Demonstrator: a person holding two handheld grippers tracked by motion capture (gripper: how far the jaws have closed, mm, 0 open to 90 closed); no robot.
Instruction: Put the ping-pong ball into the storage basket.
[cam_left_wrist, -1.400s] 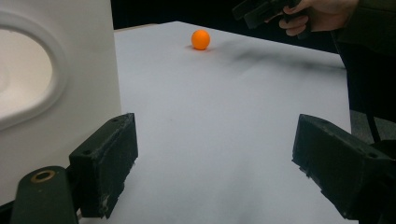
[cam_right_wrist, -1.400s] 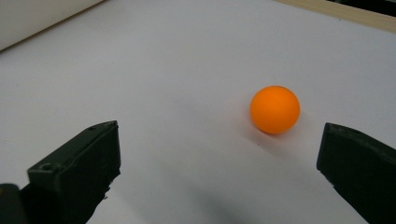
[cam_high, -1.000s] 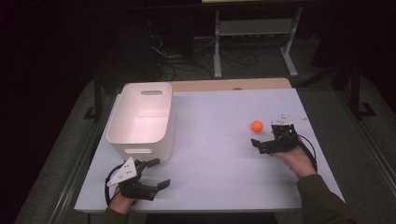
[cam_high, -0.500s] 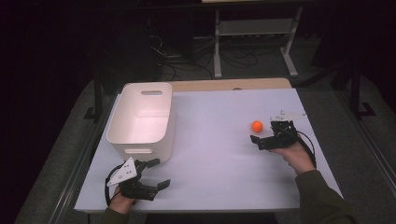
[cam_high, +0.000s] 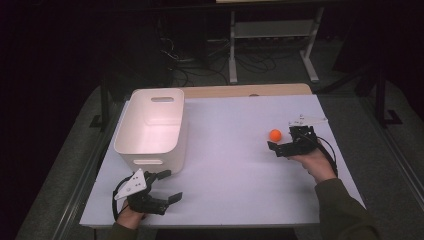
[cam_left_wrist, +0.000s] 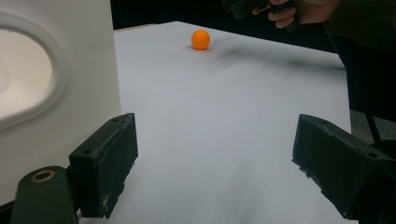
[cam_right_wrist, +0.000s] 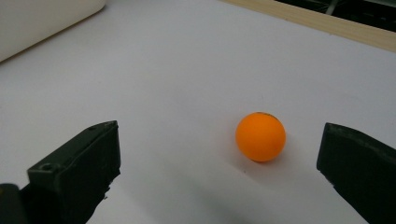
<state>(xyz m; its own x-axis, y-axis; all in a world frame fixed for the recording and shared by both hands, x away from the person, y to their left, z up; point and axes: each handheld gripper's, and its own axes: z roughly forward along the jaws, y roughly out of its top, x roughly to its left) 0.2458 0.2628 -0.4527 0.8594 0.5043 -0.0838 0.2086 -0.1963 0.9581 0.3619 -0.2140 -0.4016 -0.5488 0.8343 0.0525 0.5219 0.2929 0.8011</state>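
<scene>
The small, smooth orange ball (cam_right_wrist: 260, 136) sits alone on the right half of the white bench (cam_high: 235, 165), just ahead of our right gripper (cam_high: 284, 145), well apart from the white plastic tub (cam_high: 152, 125) on the left; in the right gripper view it lies between the two black jaws but nearer the right-hand one, and beyond their tips, so we judge the reach not yet finished.

To grasp it well, we should ease the gripper forward until the ball is level with the jaw faces, shift a little so it sits midway, keep the jaws low to the bench, and close slowly; a round, hard, glossy ball of this kind will likely roll or squirt out if one jaw touches first, and there is nothing near to stop it. The right jaws stand wide open, gripping nothing.

The jaws look like blocky, matt black plastic with slightly rough edges; the bench surface is flat, pale and smooth, offering little friction to a rolling thing; a strip of light wood runs along its far edge.

Our left gripper (cam_high: 159, 192) rests near the front left corner of the bench, just beside the tub's rounded wall with its oval handle cut-out; its jaws also stand wide open and empty.
</scene>
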